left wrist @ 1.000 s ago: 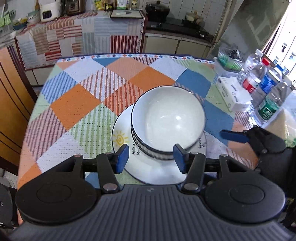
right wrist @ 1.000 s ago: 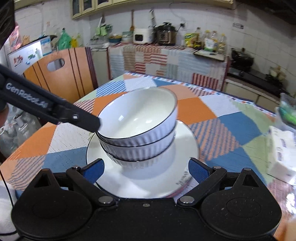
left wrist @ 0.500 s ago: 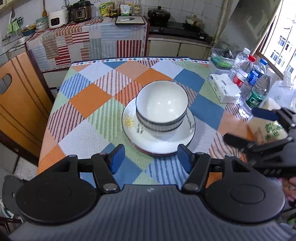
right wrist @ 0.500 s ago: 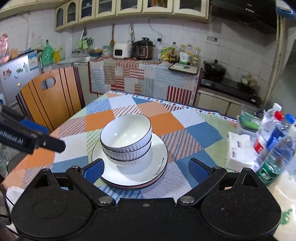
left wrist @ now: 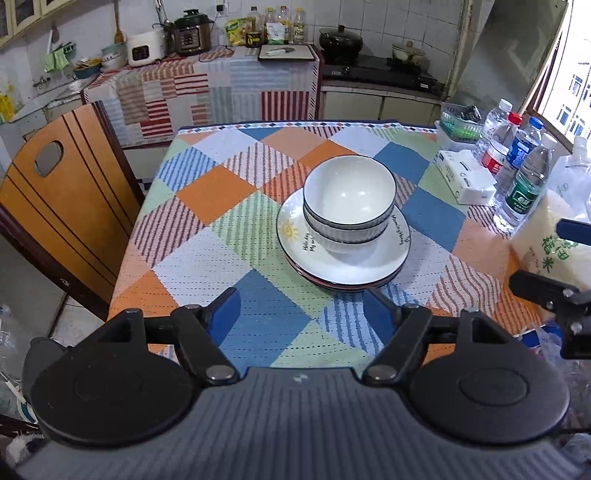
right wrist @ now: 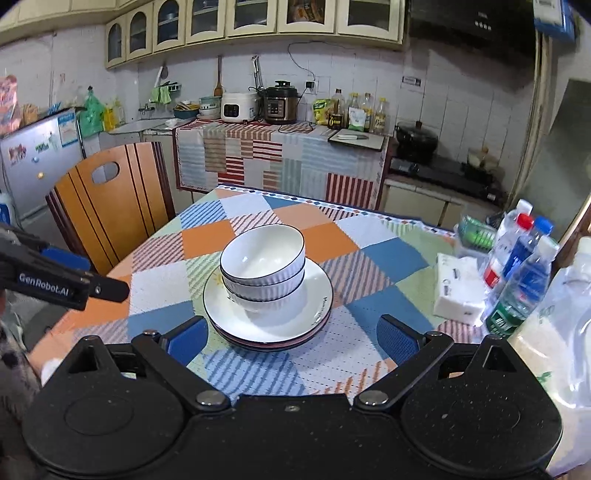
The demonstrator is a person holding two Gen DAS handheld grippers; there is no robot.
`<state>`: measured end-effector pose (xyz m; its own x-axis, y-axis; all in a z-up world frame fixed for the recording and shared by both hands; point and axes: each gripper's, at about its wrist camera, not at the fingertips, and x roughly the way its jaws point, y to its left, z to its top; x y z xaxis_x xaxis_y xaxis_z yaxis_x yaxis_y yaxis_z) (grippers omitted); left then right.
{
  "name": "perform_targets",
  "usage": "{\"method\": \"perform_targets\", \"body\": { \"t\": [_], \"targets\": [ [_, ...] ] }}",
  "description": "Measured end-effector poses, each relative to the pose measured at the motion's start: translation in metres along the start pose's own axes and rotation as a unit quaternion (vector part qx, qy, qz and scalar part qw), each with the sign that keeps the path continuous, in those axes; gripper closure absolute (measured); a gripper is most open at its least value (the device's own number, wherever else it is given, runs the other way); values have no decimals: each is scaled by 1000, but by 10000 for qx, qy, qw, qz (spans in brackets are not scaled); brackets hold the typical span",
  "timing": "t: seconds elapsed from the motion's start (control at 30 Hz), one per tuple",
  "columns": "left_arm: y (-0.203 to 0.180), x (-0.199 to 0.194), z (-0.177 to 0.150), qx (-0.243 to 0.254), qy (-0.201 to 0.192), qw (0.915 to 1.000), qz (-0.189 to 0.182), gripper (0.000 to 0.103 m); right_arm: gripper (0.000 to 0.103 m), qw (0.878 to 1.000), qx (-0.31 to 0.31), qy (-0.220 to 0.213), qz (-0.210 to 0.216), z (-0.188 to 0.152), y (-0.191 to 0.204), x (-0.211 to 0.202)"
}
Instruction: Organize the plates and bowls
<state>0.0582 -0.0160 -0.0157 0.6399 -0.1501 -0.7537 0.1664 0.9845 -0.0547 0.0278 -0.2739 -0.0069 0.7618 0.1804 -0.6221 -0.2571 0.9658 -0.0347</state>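
white bowls: 2 stacked | plates: 2 | left jaws opening, empty | right jaws open

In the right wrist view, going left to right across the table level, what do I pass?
Wooden chair → stacked bowls on the plates → tissue pack → water bottles.

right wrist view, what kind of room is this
Most likely a home kitchen with a dining table. Wall cabinets hang above a counter holding a rice cooker and pressure cooker, and a stove with a black pot stands at the right.
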Motion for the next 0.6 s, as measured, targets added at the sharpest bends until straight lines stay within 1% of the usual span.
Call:
{"method": "perform_targets", "body": {
  "t": [0.07, 0.13, 0.2, 0.27, 0.37, 0.43, 0.57, 0.6],
  "targets": [
    [1, -1, -2, -50, -59, 10000, 20, 28, 0, 9996, -9, 63, -263, 0, 4, 0],
    [2, -2, -4, -118, -109, 9999, 11, 25, 0, 9978, -70, 38, -656, 1, 9, 0],
    [2, -1, -6, -159, -154, 9998, 15, 22, 0, 9961, -93, 9, -880, 2, 10, 1],
    [2, -1, -8, -191, -177, 9996, 62, 21, 0, 9961, -1, 16, -883, 2, 9, 2],
    [2, -1, -11, -177, -254, 9994, 163, 19, 0, 9973, 234, 135, -687, 2, 3, 5],
    [2, -2, -12, -154, -330, 9991, 222, 13, 0, 9974, 351, 186, -598, -1, 2, 6],
    [-1, -3, -14, -46, -447, 9984, 347, 5, 0, 9968, 522, 207, -560, -6, -1, 11],
    [-2, -3, -15, -17, -474, 9981, 390, 2, 0, 9968, 546, 247, -537, -6, -1, 12]
  ]
}}
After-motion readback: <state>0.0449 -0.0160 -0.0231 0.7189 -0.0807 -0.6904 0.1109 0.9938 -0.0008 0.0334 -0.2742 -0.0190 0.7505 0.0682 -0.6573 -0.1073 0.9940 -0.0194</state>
